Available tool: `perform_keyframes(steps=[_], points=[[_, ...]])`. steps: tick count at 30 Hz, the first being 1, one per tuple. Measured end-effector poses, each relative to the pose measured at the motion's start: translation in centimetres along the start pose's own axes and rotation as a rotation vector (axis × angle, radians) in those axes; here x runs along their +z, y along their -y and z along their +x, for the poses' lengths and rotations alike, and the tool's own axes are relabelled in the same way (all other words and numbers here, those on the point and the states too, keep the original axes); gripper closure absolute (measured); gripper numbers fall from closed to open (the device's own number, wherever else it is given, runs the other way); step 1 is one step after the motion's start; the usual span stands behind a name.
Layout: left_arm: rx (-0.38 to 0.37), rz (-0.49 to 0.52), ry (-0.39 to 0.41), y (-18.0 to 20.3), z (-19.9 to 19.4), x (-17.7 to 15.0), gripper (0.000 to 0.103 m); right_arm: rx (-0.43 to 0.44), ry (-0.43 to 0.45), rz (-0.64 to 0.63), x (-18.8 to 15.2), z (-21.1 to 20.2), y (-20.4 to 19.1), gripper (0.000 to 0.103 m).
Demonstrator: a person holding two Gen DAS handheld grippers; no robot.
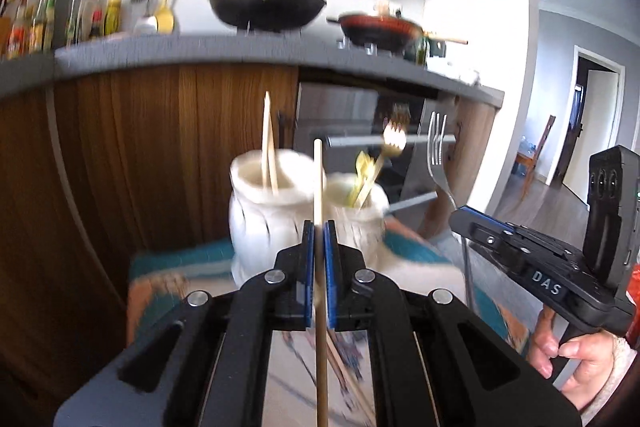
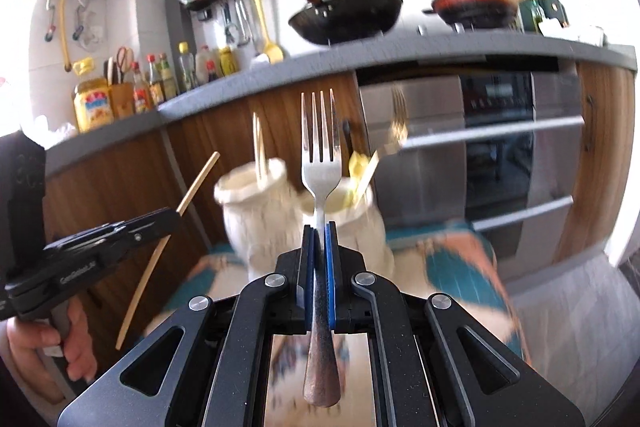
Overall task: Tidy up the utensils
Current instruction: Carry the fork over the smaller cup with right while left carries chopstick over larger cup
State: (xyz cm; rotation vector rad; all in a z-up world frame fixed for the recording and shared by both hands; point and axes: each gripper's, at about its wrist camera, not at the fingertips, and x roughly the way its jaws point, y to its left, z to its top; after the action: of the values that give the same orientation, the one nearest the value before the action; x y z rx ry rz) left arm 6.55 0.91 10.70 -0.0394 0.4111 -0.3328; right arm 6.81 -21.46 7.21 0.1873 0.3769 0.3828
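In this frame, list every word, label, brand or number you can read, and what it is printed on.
"DAS": on the body of the right gripper, seen from the left wrist.
Lettering on the left gripper body at: blurred, unreadable.
Yellow jar label: too blurred.
Sauce bottles labels: too small.
Oven panel markings: unreadable.

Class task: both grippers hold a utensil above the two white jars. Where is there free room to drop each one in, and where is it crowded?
The left jar has open mouth to the left of its two chopsticks. The right jar is crowded with yellow utensils and a gold fork; only its near rim looks free. The left gripper holds a chopstick, the right gripper a fork.
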Motion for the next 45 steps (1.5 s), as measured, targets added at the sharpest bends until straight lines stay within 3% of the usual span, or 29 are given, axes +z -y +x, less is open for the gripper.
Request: perform_keyframes(steps=[9, 17, 23, 30, 41, 45], points=[[0.006, 0.001, 0.136, -2.1, 3.7, 7.8, 0.098, 0.063, 0.138, 0.052, 5.9, 5.2, 1.4, 0.097], [0.034, 0.033, 0.236, -1.7, 8.2, 10.4, 0.098, 0.081, 0.151, 0.087, 7.0, 9.4, 2.9, 0.097], [0.062, 0.048, 0.261, -2.1, 10.9, 8.5, 0.098, 0.067, 0.13, 0.044, 6.1, 10.7, 2.6, 0.097], [0.063, 0.013, 0.285, -3.3, 9.7, 6.0, 0.098, 0.061, 0.102, -0.02, 5.1, 10.6, 1.5, 0.097], [0.038, -0.064, 0.117, -5.1, 7.2, 1.9, 0.098, 0.036, 0.048, -0.068, 3.0, 9.5, 1.6, 0.097], [0.026, -0.051, 0.116, -5.2, 7.0, 1.4, 0.098, 0.028, 0.025, -0.07, 2.1, 9.1, 1.6, 0.097]])
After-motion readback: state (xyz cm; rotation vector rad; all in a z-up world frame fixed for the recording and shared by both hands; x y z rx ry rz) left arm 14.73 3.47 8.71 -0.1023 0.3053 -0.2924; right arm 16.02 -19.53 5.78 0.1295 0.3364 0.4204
